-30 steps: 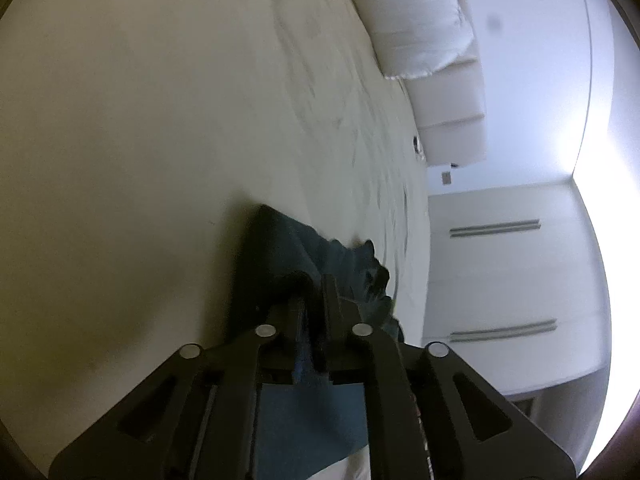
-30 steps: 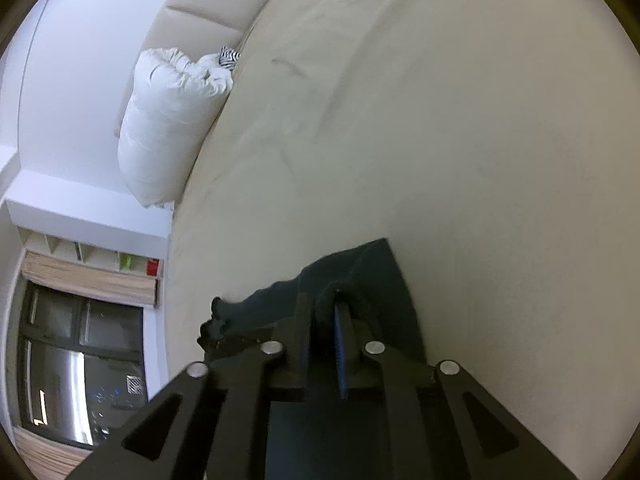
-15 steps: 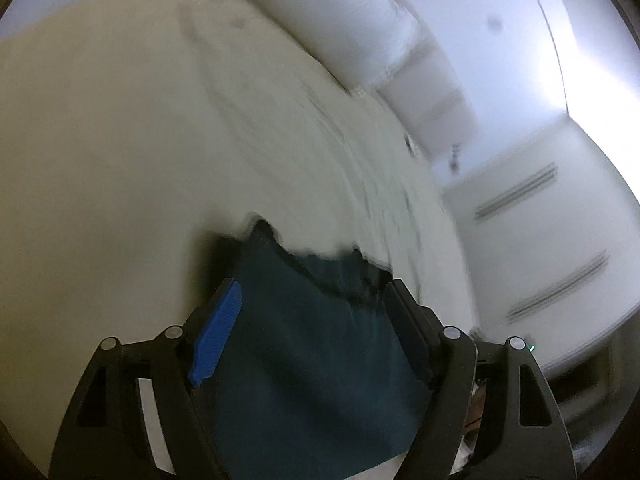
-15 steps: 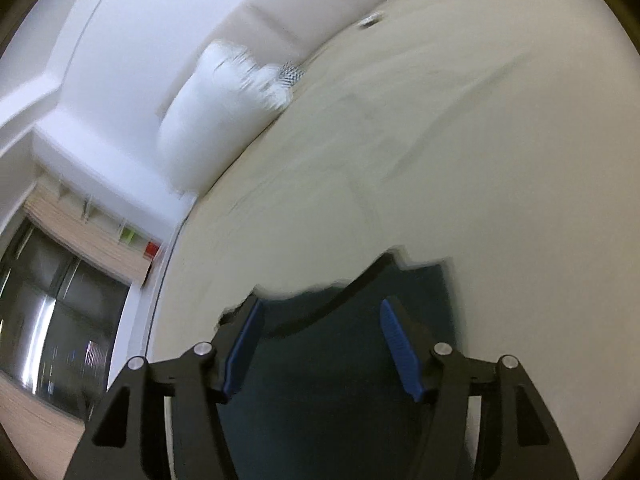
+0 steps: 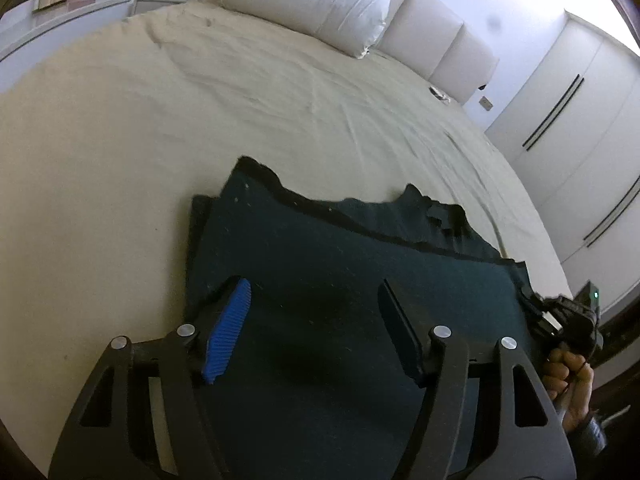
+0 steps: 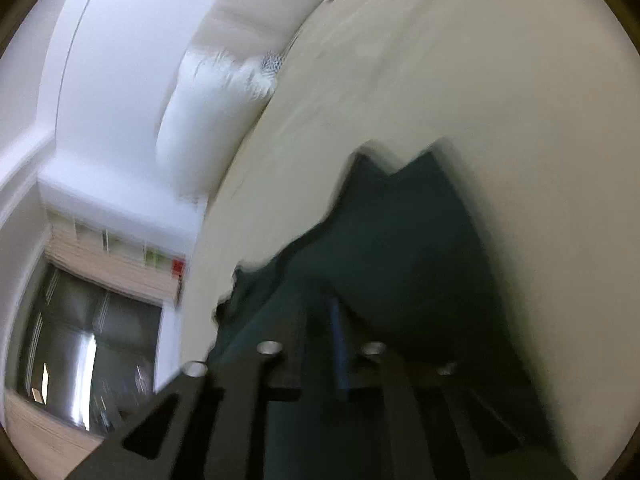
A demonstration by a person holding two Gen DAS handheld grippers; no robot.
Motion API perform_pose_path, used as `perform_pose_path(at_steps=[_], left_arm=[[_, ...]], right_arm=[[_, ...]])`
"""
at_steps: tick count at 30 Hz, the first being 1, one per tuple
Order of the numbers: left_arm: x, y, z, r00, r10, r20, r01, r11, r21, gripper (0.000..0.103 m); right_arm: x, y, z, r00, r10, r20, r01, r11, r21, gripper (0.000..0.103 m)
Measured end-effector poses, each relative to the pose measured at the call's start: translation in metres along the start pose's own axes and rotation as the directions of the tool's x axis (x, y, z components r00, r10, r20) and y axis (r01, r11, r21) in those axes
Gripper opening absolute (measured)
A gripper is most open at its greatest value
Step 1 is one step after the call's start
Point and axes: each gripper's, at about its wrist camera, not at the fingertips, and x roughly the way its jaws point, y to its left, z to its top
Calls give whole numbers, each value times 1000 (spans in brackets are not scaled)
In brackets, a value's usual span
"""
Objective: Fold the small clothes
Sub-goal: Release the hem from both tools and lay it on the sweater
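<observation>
A dark teal garment (image 5: 352, 280) lies folded on the cream bed sheet (image 5: 200, 92). A second layer shows along its far edge. My left gripper (image 5: 312, 300) is open and empty above the near part of the cloth. In the blurred right wrist view the right gripper (image 6: 334, 328) has its fingers together on the right edge of the garment (image 6: 400, 248), which rises in a fold over them. The right gripper and the hand holding it also show in the left wrist view (image 5: 568, 320).
A white pillow (image 5: 312, 0) lies at the head of the bed against a padded headboard (image 5: 440, 52). White wardrobe doors (image 5: 580, 120) stand to the right. A window and shelves (image 6: 100, 300) are beyond the bed's left side.
Both grippers opened and let go of the garment half a second ago. The left has pulled back and stays open. The right has shut again on the garment's right edge and is moving.
</observation>
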Motion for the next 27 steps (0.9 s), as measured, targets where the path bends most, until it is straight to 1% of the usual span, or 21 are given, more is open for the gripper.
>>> perform_pose_path(at_steps=[2, 4, 6, 9, 10, 11, 12, 13, 14, 15, 16, 17, 19, 20, 21, 22, 23, 25, 26, 27], left_arm=[[-1, -1, 1, 1000, 7, 15, -6, 1000, 0, 66], [-3, -1, -1, 1000, 10, 26, -10, 1000, 5, 66], [-4, -1, -3, 1000, 0, 31, 0, 1000, 6, 66], [-15, 7, 0, 999, -29, 41, 30, 999, -33, 66], [-16, 9, 1, 999, -30, 45, 32, 998, -49, 66], [-21, 12, 1, 998, -23, 57, 27, 997, -73, 66], [-28, 15, 2, 997, -26, 76, 33, 995, -89, 66], [-42, 19, 1, 993, -17, 116, 29, 994, -101, 66], [-51, 21, 0, 990, 15, 143, 1, 994, -108, 66], [-57, 24, -1, 986, 36, 162, -17, 993, -119, 66], [-65, 28, -3, 983, 41, 181, -16, 990, -139, 66], [-73, 33, -4, 979, 35, 198, -1, 986, -167, 66], [-81, 31, -6, 976, 38, 215, 2, 983, -185, 66], [-84, 26, -5, 974, 34, 224, 4, 985, -170, 66], [-83, 16, -5, 974, 26, 223, 4, 991, -134, 66], [-83, 10, -4, 976, 24, 218, -1, 994, -107, 66], [-79, -1, -4, 978, 20, 206, -6, 998, -67, 66], [-65, -19, -8, 986, 12, 167, -11, 1000, -9, 66], [-57, -25, -11, 989, 22, 143, -24, 1000, 18, 66], [-45, -31, -15, 993, 43, 114, -49, 998, 46, 66]], right_arm=[[-16, -13, 5, 998, -33, 58, 31, 999, 36, 0], [-28, -24, 6, 995, -43, 90, 36, 996, 81, 0], [-38, -25, 2, 991, -71, 114, 62, 995, 79, 0], [-50, -23, -5, 981, -118, 151, 103, 989, 102, 0], [-57, -21, -8, 973, -166, 163, 147, 982, 122, 5], [-63, -16, -10, 966, -192, 175, 171, 977, 128, 17], [-68, -10, -13, 965, -184, 187, 164, 979, 120, 18], [-74, 1, -17, 970, -143, 195, 129, 988, 81, 22], [-76, 14, -20, 976, -102, 192, 97, 995, 34, 29], [-74, 28, -25, 982, -65, 177, 69, 997, -19, 34], [-72, 38, -27, 986, -42, 160, 51, 997, -54, 42], [-63, 57, -34, 994, 0, 109, 13, 992, -122, 48], [-42, 83, -48, 999, 24, 43, -15, 978, -209, 48], [-34, 92, -51, 999, 35, 23, -29, 972, -233, 49], [-24, 99, -59, 999, 52, -8, -53, 966, -254, 48], [-15, 100, -67, 997, 55, -46, -65, 964, -257, 50], [-8, 100, -71, 997, 41, -64, -56, 967, -249, 51], [8, 86, -80, 994, -9, -111, -16, 975, -221, 51], [9, 76, -82, 995, -19, -94, -2, 976, -219, 38], [-1, 69, -88, 997, -18, -78, 1, 976, -218, 29]])
